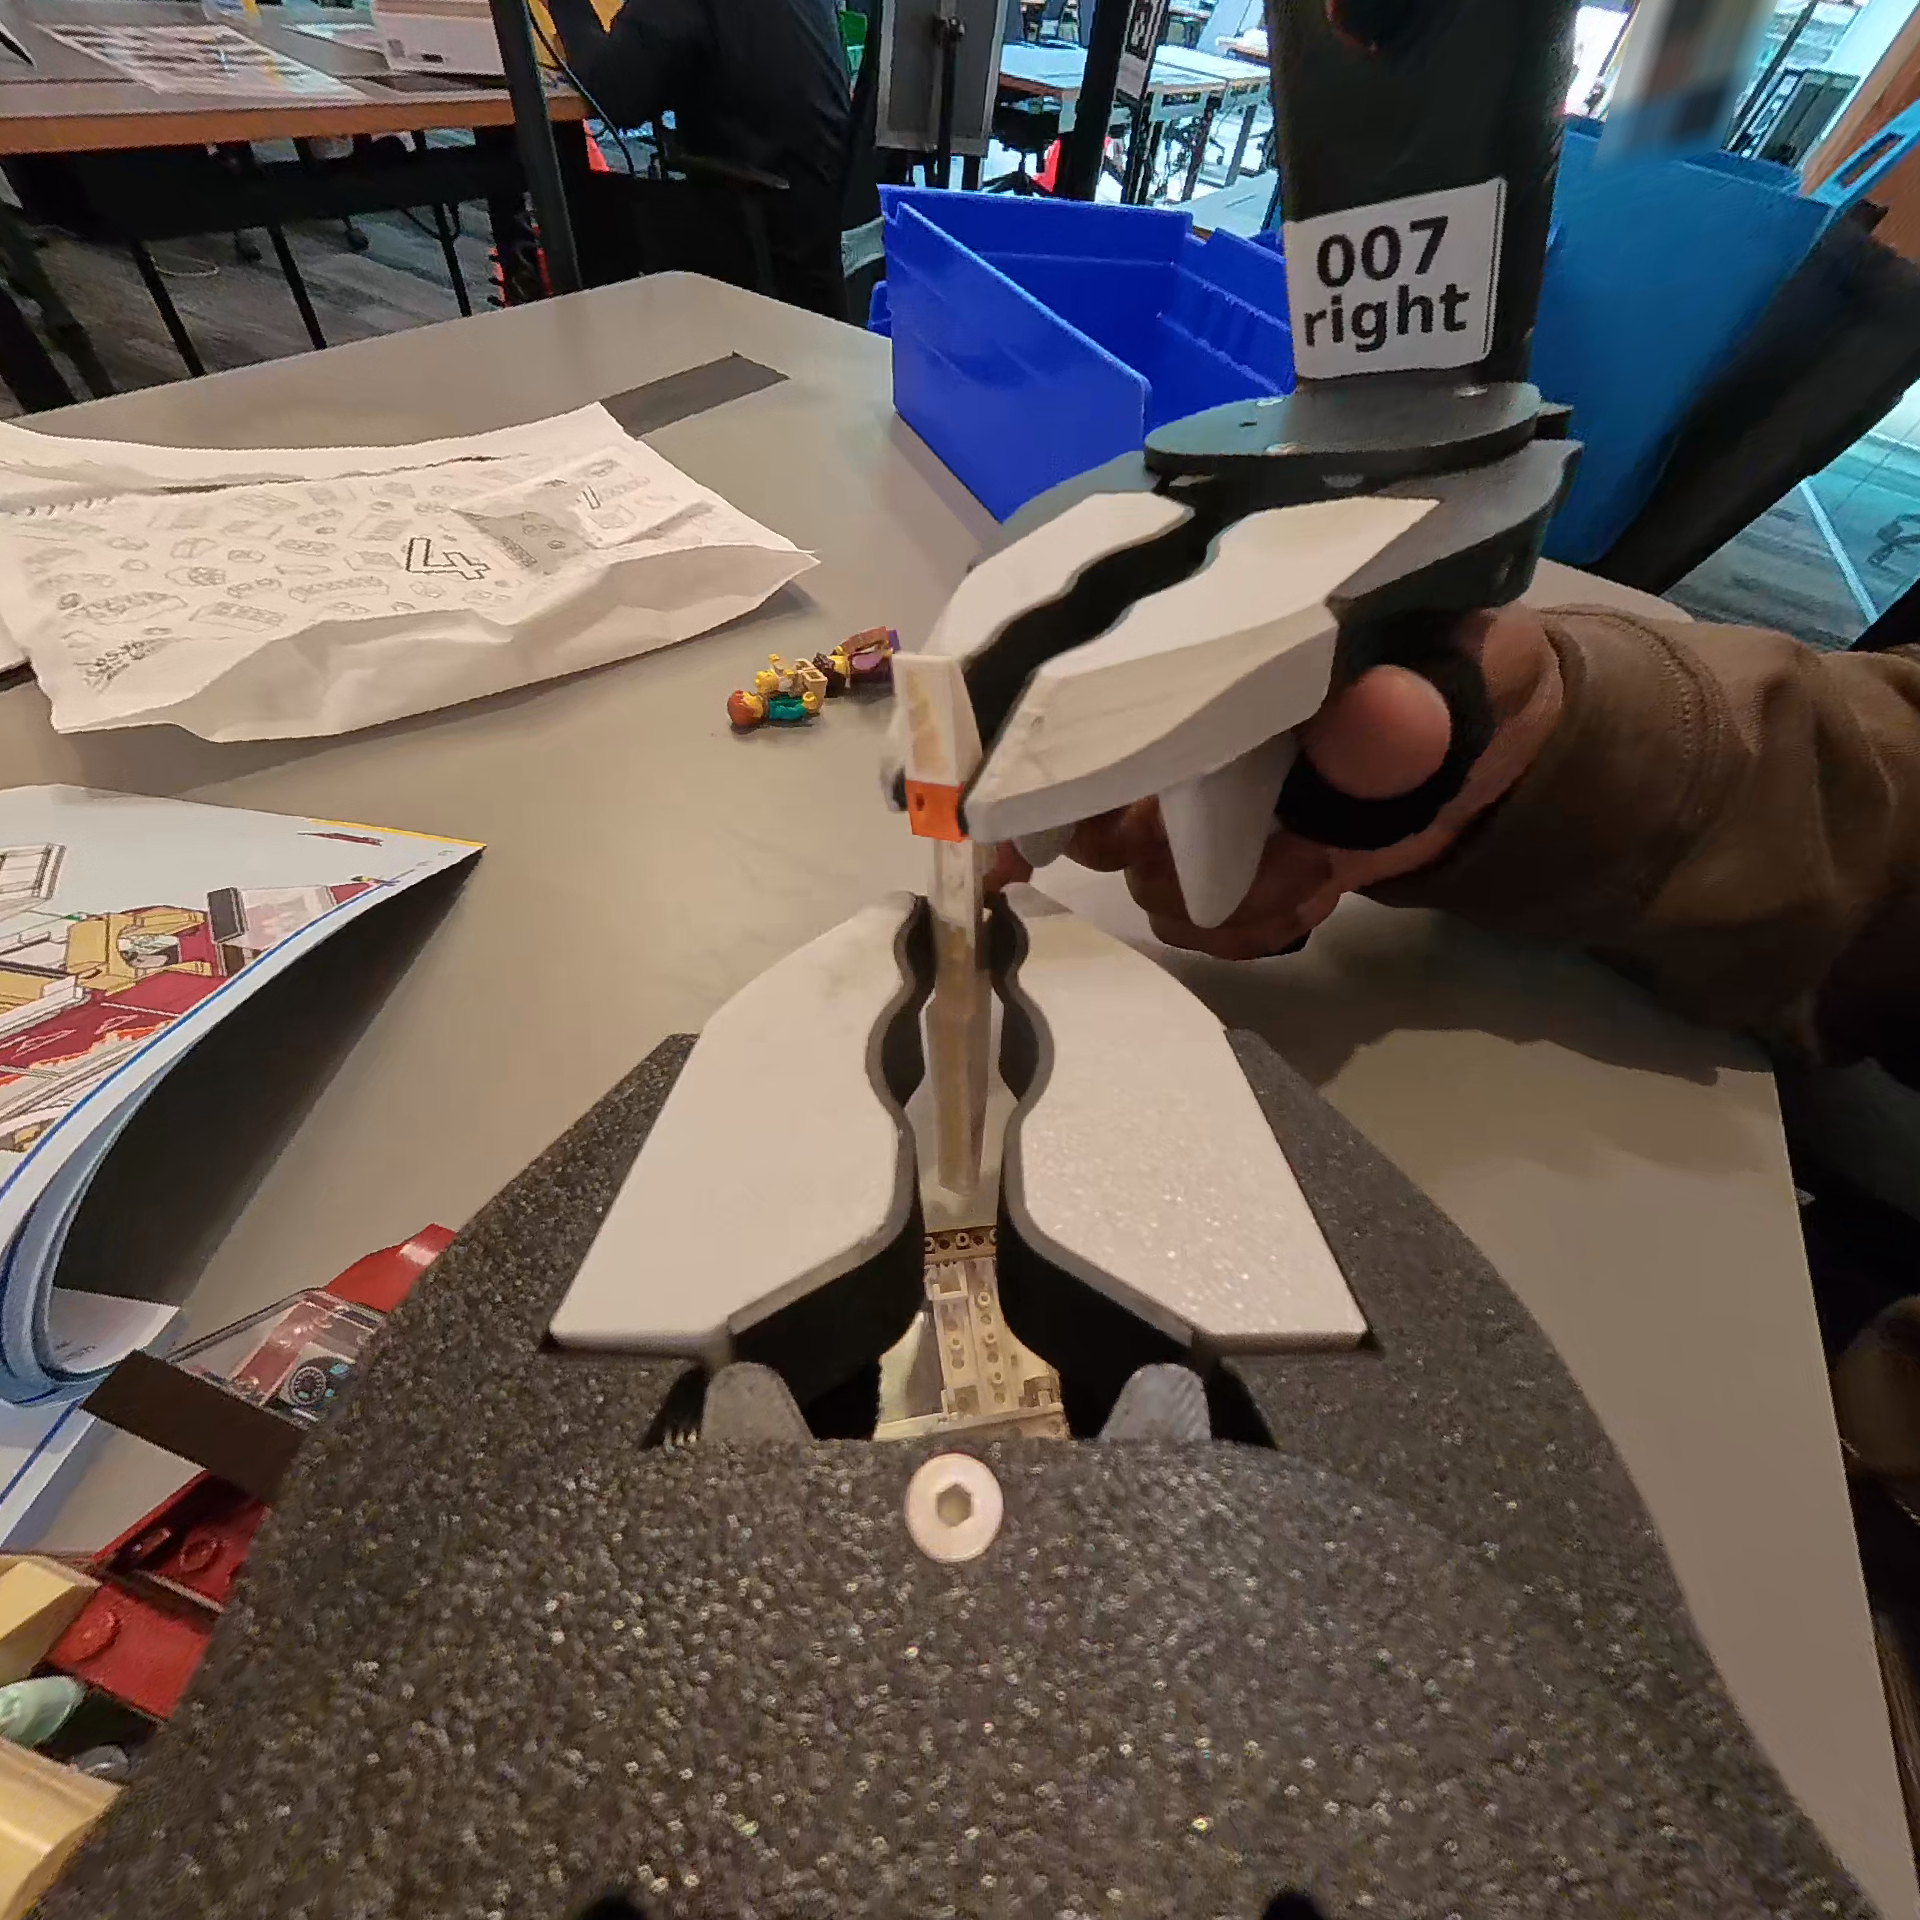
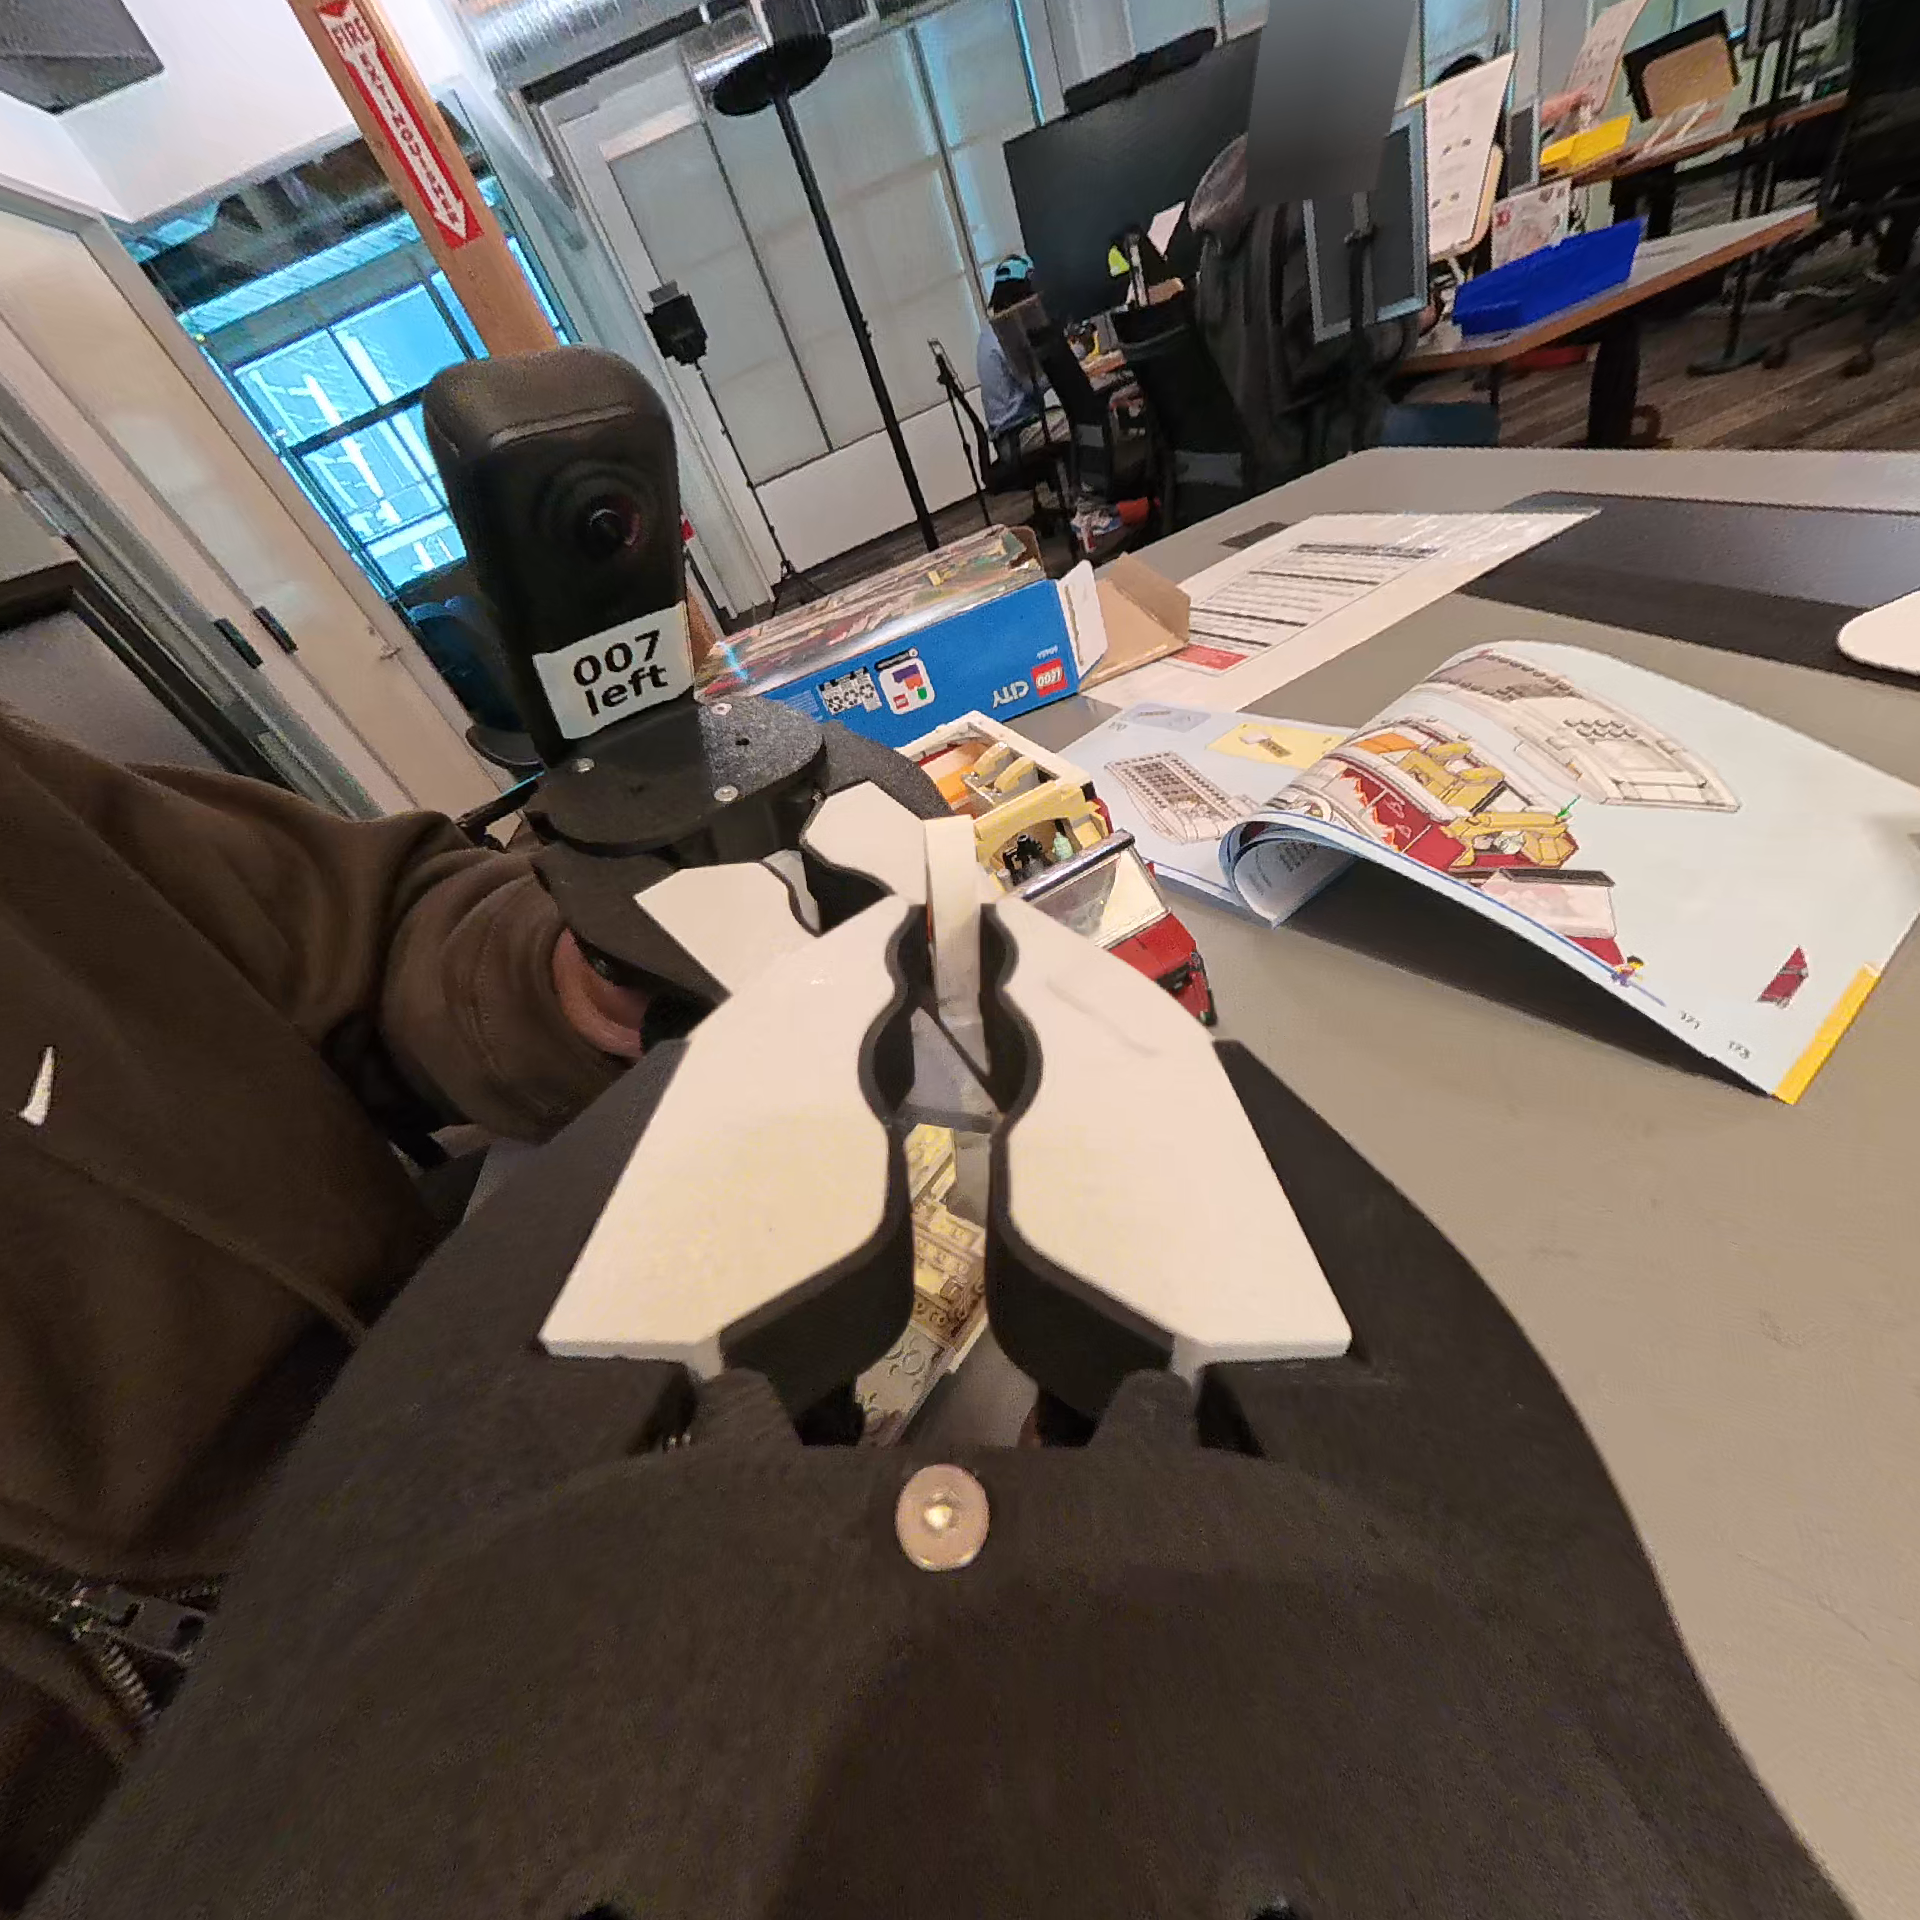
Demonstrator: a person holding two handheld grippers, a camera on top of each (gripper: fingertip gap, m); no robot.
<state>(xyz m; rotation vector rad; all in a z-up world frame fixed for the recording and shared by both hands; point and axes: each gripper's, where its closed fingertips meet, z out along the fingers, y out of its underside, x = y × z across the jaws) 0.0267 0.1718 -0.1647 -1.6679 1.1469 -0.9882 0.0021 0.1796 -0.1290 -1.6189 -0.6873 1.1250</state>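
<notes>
While both grippers' fingers pinch one white plate — grey table open leftward

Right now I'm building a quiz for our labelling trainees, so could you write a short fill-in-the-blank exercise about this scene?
1. Both grippers grip the same thin white panel, which carries a small ____ brick on its edge.
2. The toy minifigures lie on the grey table next to a white paper ____.
3. Behind the right gripper stand plastic bins coloured ____.
4. Beside the red toy vehicle lies an open instruction ____.

Missing words: orange; bag; blue; booklet
</notes>
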